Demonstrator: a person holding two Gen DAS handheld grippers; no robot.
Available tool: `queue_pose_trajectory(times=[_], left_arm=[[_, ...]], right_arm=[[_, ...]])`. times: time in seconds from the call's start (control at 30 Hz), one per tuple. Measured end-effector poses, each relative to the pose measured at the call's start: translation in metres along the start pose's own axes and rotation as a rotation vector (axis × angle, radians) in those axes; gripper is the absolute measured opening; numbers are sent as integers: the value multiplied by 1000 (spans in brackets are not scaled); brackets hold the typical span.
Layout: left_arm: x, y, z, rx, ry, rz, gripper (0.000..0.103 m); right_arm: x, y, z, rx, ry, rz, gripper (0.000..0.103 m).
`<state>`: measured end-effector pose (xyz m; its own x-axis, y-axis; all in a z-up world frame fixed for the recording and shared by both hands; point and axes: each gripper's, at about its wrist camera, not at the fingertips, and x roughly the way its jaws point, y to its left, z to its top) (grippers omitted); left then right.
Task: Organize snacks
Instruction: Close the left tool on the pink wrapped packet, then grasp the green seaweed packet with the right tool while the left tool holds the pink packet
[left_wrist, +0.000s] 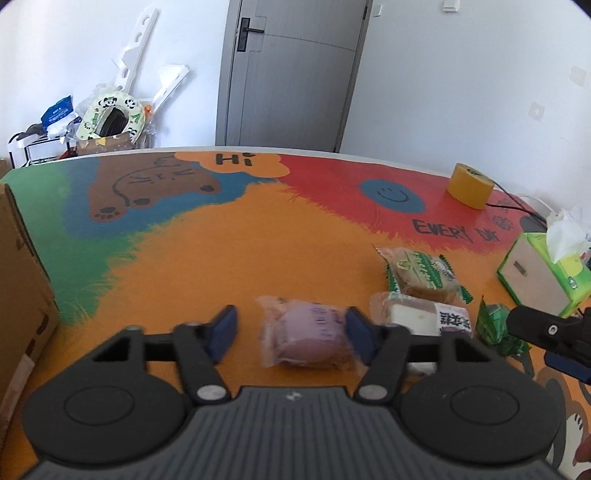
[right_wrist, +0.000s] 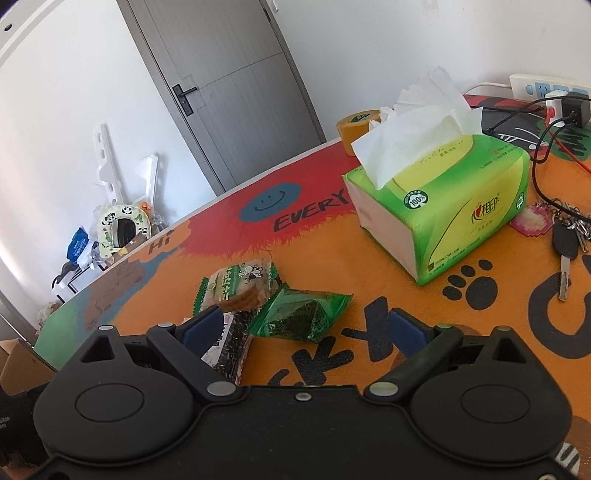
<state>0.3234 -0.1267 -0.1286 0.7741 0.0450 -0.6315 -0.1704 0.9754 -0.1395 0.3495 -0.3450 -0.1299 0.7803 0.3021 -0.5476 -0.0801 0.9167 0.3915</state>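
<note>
The left tongs (left_wrist: 291, 326) stand partly open around a purple snack pack (left_wrist: 308, 336) low in the frame's centre on the colourful worktop (left_wrist: 229, 243): its right pad touches the wrapper, its left pad stands apart. The right tongs (right_wrist: 303, 326) gape wide and hold nothing, with a green snack packet (right_wrist: 301, 314) between them, beside a brown cake pack (right_wrist: 240, 284). A green tissue box (right_wrist: 443, 206) sits upper right.

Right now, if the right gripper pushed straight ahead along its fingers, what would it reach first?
Probably the green snack packet, which lies just ahead of the open right gripper, left of its centre line. Depth is unclear; the brown-bread packet sits beyond.
</note>
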Motion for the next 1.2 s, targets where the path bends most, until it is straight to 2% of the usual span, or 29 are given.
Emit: queue_pose_trajectory(times=[0.03,0.3,0.63,0.93,1.07,1.2], left_arm=[[0,0,0,0,0,-7,42],[-5,5,2,-14,-4,-31,35],[-15,27,9,-70,-20,-9,34],[-24,42,16,-103,-49,11,34],[-25,47,16,-108,-52,17,34],[-24,51,15,-113,-49,23,34]], right_arm=[[0,-1,0,3,0,0,97],[0,-4,-1,4,2,-2,97],[2,-4,2,0,-4,-7,93],[23,10,10,-27,12,-16,90],[36,13,8,-37,21,-46,81],[38,20,4,-103,12,-98,73]])
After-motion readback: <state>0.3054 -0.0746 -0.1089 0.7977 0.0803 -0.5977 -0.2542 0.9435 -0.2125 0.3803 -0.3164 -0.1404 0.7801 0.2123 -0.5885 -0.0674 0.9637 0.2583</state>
